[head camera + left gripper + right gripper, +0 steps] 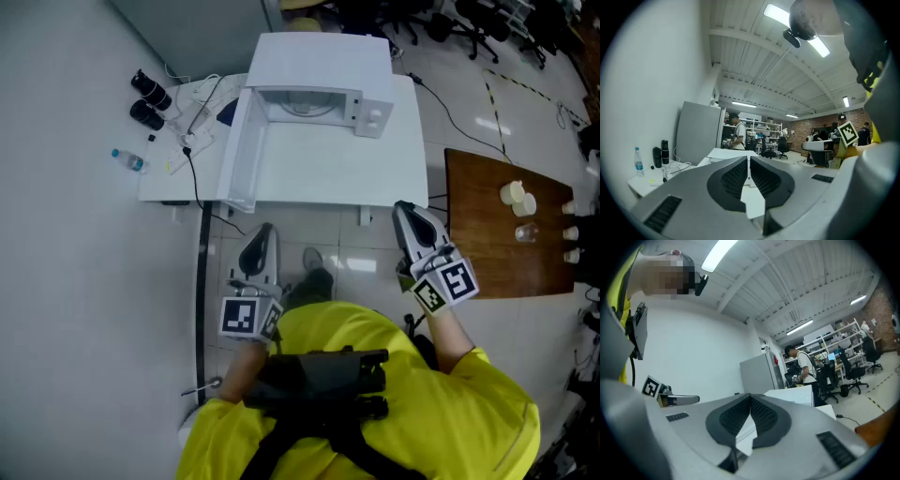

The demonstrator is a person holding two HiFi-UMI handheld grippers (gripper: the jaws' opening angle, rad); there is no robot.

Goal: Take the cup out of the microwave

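A white microwave [323, 56] stands at the far side of a white table [319, 178], its door [246, 150] swung open to the left. Inside the cavity [305, 101] I see only a pale round shape; I cannot make out a cup. My left gripper [265, 228] hangs in front of the table's near edge, shut and empty. My right gripper [401, 206] is at the table's near right corner, also shut with nothing in it. In the left gripper view the pads [740, 176] meet, and in the right gripper view the pads [761, 416] meet too.
Two black bottles [150, 98], a small water bottle [128, 160] and cables [192, 131] lie on the table's left end. A brown wooden table [487, 234] with pale cups [517, 197] stands to the right. A person [738, 133] stands far behind by shelves.
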